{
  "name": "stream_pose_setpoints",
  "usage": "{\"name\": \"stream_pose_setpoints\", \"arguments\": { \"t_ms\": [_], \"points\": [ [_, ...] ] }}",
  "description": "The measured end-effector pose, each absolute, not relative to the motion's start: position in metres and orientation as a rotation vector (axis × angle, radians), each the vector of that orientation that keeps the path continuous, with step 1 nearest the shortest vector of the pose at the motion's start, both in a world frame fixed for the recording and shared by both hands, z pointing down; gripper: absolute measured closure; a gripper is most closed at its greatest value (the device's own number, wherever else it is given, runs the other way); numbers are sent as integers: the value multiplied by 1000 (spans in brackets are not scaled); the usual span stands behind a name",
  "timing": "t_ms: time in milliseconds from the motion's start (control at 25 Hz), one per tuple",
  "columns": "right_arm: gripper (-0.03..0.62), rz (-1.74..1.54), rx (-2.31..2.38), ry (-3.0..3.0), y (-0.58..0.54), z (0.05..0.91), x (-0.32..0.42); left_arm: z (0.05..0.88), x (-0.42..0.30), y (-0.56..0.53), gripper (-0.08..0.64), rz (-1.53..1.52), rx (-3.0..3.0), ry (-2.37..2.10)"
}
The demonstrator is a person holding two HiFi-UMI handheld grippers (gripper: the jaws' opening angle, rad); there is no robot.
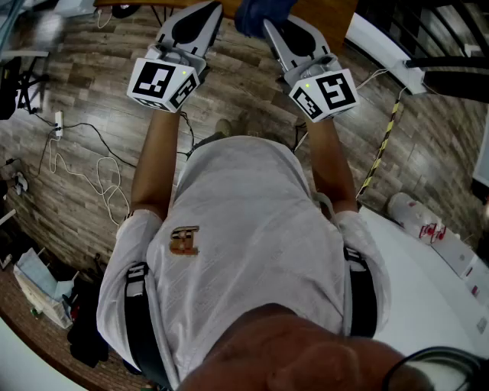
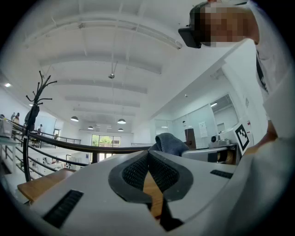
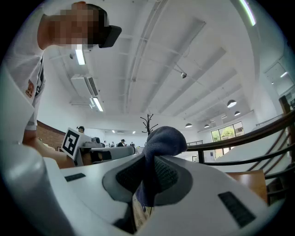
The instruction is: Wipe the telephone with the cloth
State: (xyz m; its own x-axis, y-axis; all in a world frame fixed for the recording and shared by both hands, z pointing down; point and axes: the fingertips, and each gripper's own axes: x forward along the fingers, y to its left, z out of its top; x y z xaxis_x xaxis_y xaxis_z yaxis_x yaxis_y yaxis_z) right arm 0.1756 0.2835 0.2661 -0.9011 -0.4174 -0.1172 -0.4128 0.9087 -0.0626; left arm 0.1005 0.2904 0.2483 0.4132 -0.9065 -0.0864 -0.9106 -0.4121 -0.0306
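No telephone shows in any view. A dark blue cloth point(image 1: 258, 15) is bunched at the tips of my right gripper point(image 1: 269, 26), which is shut on it. In the right gripper view the cloth point(image 3: 162, 140) bulges up above the pinching jaws of that gripper point(image 3: 147, 171). My left gripper point(image 1: 208, 11) is held up beside it, about level with it. Its jaws point(image 2: 148, 156) are shut with nothing between them. The left gripper view catches the cloth point(image 2: 171, 143) just to the right. Both grippers point up and away from the person's body.
A person in a white shirt point(image 1: 244, 252) fills the head view. Cables point(image 1: 84, 164) lie on the wood floor point(image 1: 99, 92) at left. A white table point(image 1: 428, 290) stands at lower right, a wooden tabletop point(image 1: 328, 14) at the top. A dark railing point(image 2: 55, 143) and a coat rack point(image 2: 39, 99) stand beyond.
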Motion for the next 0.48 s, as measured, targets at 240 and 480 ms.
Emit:
{"name": "stream_pose_setpoints", "arguments": {
  "t_ms": [240, 480],
  "points": [
    [532, -67, -636, 2945, 272, 270, 185, 252, 109, 281, 541, 74, -2573, 1680],
    [532, -102, -611, 2932, 259, 272, 202, 256, 125, 273, 541, 53, -2554, 1714]
  ]
}}
